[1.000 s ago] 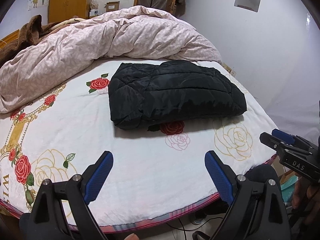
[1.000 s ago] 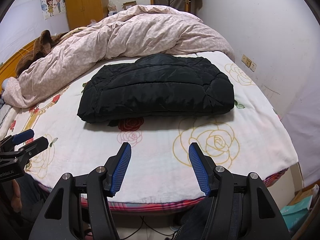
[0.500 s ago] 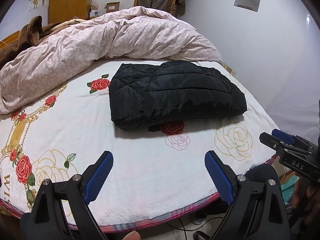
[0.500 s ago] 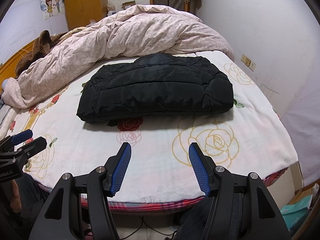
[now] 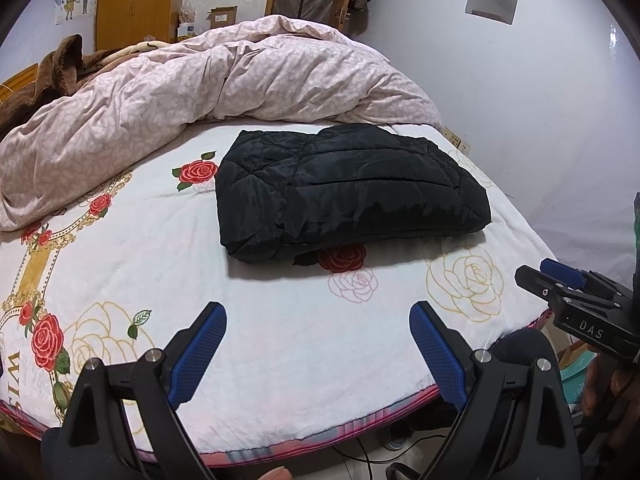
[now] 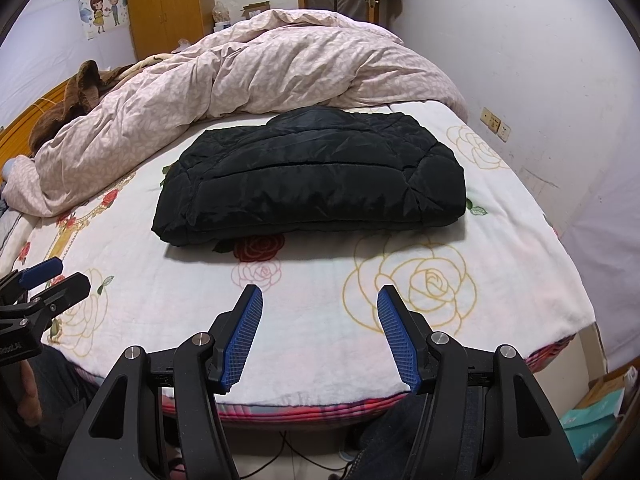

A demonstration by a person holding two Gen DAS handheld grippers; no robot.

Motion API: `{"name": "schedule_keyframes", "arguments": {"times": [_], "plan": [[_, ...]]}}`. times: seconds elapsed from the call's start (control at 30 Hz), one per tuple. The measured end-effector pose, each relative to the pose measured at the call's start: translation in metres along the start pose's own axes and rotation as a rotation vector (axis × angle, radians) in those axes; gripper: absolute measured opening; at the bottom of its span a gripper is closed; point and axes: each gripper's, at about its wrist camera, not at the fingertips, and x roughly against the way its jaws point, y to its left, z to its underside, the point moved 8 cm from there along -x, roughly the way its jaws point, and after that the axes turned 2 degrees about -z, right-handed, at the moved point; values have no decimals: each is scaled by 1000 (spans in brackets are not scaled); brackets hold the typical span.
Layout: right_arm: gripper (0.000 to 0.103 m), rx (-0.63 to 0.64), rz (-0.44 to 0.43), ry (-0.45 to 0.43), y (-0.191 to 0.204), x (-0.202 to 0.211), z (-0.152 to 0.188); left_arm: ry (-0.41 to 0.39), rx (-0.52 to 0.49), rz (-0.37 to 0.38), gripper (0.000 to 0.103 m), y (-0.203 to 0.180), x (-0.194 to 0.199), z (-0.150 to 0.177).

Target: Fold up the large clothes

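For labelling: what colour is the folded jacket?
Black, quilted jacket; clearest in the right wrist view.

The black quilted jacket [image 6: 312,184], ahead of both grippers, is of a thin synthetic cloth with a slight shine and stitched seams. Under it the bed blanket [image 6: 304,320] looks soft and fleecy, matt, with printed roses. Farther beyond, the pink duvet [image 6: 256,76] is a wrinkled matt cloth with a small leaf pattern. To its left lies a brown blanket [image 6: 80,92] that looks plush and fuzzy. The left gripper [image 5: 318,330] and the right gripper [image 6: 320,312] have matt black plastic arms, shiny metal screw heads, and blue pads [image 6: 242,340] with a rough ribbed surface. The wardrobe [image 6: 164,4] at the back is smooth orange wood. The wall [image 6: 560,60] to the right is matt paint, scuffed.
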Motion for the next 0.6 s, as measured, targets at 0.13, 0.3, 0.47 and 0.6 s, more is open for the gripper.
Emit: {"name": "schedule_keyframes", "arguments": {"times": [0.13,0.3,0.47,0.6], "plan": [[60,-1,2,0,-2,0,0,0,3,0,94,-1,1,0],[60,0,1,0,-1,0,0,0,1,3,94,0,1,0],[60,0,2,0,-1,0,0,-2,4,8,94,0,1,-1],[60,-1,3,0,-1,0,0,-6,-4,-8,94,-1,2,-1]]}}
